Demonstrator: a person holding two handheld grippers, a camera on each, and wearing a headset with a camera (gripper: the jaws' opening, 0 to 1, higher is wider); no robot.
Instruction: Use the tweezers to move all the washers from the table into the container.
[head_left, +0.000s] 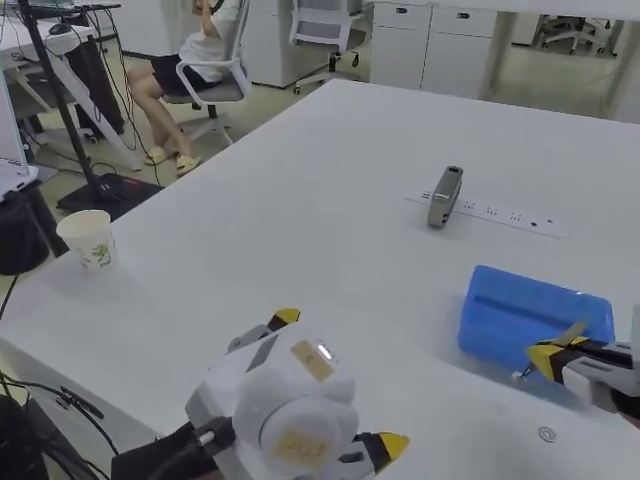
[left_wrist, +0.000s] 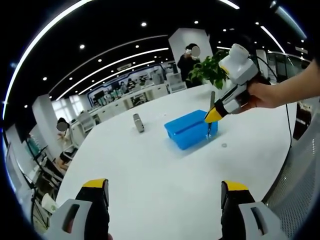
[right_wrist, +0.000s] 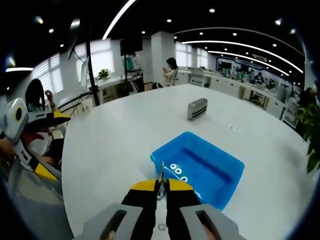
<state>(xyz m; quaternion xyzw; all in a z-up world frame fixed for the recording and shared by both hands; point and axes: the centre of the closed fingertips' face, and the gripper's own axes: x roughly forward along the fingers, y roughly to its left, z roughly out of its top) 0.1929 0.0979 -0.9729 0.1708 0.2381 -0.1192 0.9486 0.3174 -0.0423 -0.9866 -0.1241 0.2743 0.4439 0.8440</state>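
Washers (right_wrist: 175, 167) are lying inside the blue container (right_wrist: 222, 192), at least two pale rings close to its near corner. One loose washer (head_left: 546, 434) is sitting on the table (head_left: 300, 200) just in front of the container, near the table's front edge.

We are holding the right gripper (right_wrist: 161, 186) with its jaws pressed together on the tweezers (right_wrist: 162, 172), which are standing upright just short of the container's near rim. The tips are too small for us to tell whether they are carrying anything. Our left gripper (left_wrist: 165, 185) is hanging with its jaws spread wide and nothing between them, over bare tabletop well left of the container.

Wide open surface is stretching to the left and beyond. A silver box (head_left: 445, 195) is resting on a power strip (head_left: 500, 212) far behind the container, and a paper cup (head_left: 88, 238) is standing near the table's left edge.

The right gripper view is looking into the container, while the head view is showing its outer wall.
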